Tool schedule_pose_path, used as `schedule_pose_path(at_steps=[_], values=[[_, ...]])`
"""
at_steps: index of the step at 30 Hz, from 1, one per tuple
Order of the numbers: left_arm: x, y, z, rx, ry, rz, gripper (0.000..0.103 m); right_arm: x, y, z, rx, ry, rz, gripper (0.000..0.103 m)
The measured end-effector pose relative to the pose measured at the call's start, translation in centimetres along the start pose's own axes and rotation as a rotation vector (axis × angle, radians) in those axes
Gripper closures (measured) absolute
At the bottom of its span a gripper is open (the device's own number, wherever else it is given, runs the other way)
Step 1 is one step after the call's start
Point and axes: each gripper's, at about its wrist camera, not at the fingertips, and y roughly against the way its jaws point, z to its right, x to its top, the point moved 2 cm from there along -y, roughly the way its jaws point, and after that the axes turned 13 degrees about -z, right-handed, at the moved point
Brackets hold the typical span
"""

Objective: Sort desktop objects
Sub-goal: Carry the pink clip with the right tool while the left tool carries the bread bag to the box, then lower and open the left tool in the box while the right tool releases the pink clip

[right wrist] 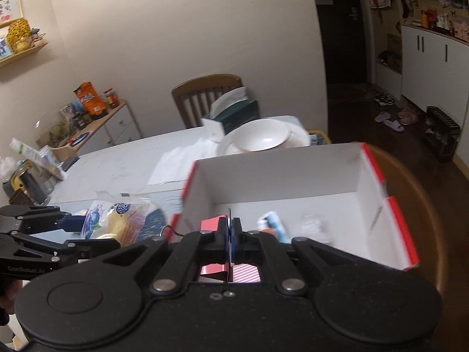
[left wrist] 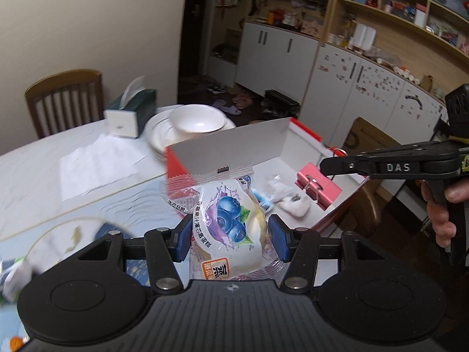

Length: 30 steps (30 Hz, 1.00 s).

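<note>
We have the left gripper (left wrist: 230, 239) closed on a wrapped blueberry cake (left wrist: 228, 223), its blue pads pressing the packet from either side with the jaws only part-way apart, because the packet is plump and the soft wrapper gives. The packet is lifted clear of the worktop (left wrist: 73, 146) and sits just short of the near wall of the red-and-white box (left wrist: 231, 143), which stands at the worktop's right-hand edge, so we judge that the cake is meant to go in with the things sorted there. Inside the box we see a pink binder clip (left wrist: 318, 186), a crumpled white wrapper (left wrist: 296, 205) and a small blue-and-white tube (right wrist: 275, 224) lying apart on its floor, which leaves room along the near side. The right gripper (right wrist: 231, 242) has its jaws fully together; a thin metal loop of the clip shows right at the pads in its own view, but we cannot tell whether they grip it or only hang above it. It hangs over the box's interior. Toward the far edge of the worktop stand a stack of white plates (left wrist: 196, 123) and a tissue box (left wrist: 130, 111), well apart from our work.
</note>
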Motion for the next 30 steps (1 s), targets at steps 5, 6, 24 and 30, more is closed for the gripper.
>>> schedule_pose_path(at_steps=[5,6,24,30], values=[[1.7,-2.3,2.1,-0.008,-0.05,-0.035,0.05,0.6,-0.2,2.3,-0.04,0.021,-0.004,0.102],[2.0,-2.9,2.4,-0.008,-0.06,-0.045,0.05,0.7,-0.3,2.7,-0.046,0.022,-0.005,0.102],[6.2,-12.6,4.6,0.063,-0.172,-0.174,0.05,1.2,-5.4,6.4,-0.113,0.062,-0.109,0.102],[6.9,-14.9,4.0,0.083,-0.168,-0.229,0.05,2.0,-7.2,7.3,-0.149,0.069,-0.125,0.102]])
